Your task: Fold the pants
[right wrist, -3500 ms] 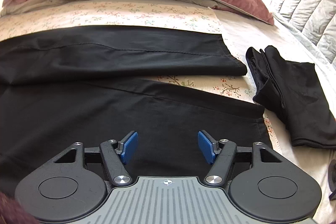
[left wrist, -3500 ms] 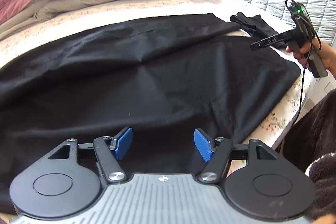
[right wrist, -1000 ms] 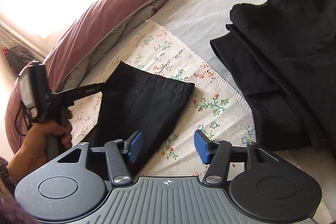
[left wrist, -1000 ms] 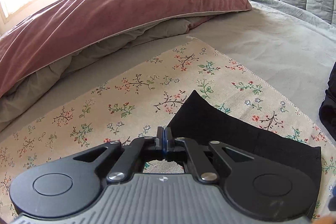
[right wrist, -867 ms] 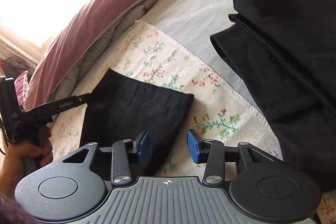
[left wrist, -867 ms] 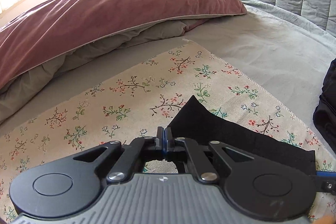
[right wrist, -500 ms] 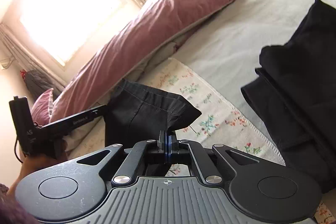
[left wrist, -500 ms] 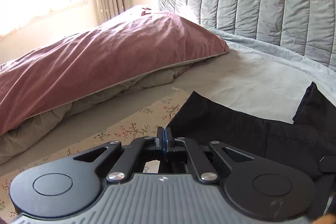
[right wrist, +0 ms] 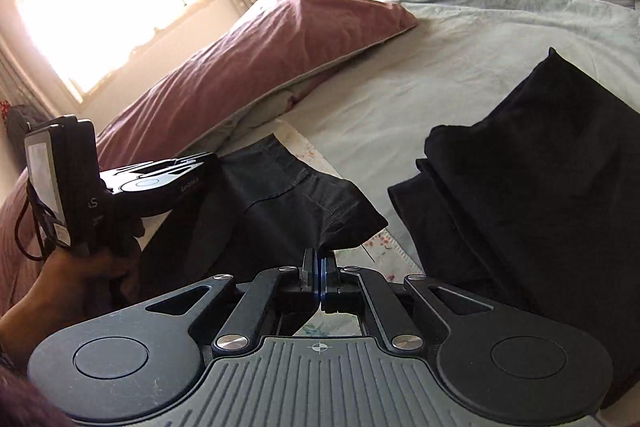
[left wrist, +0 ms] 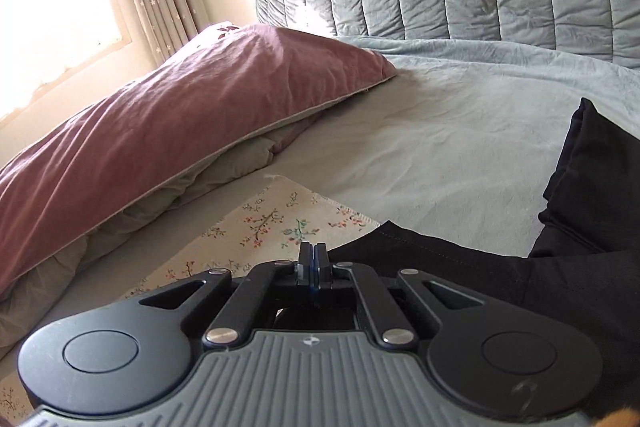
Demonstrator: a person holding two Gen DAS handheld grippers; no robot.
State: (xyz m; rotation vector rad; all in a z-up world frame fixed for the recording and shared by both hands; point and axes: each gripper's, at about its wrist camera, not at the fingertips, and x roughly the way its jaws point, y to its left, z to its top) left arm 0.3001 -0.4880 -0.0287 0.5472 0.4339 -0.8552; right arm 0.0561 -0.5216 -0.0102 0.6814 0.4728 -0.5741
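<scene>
Grippers both pinched on the black pants' hem lifted off the floral sheet (left wrist: 256, 227): right gripper (right wrist: 319, 275) holds the near corner (right wrist: 344, 215), left gripper (right wrist: 208, 167) at ten o'clock clamps the far corner, hem (right wrist: 288, 183) spanning between them.

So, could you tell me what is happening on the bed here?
A person is folding black pants with two handheld grippers. The left gripper and the right gripper are each shut on the hem end, holding it lifted above the floral cloth. Another folded black garment lies on the grey sheet to the right.
</scene>
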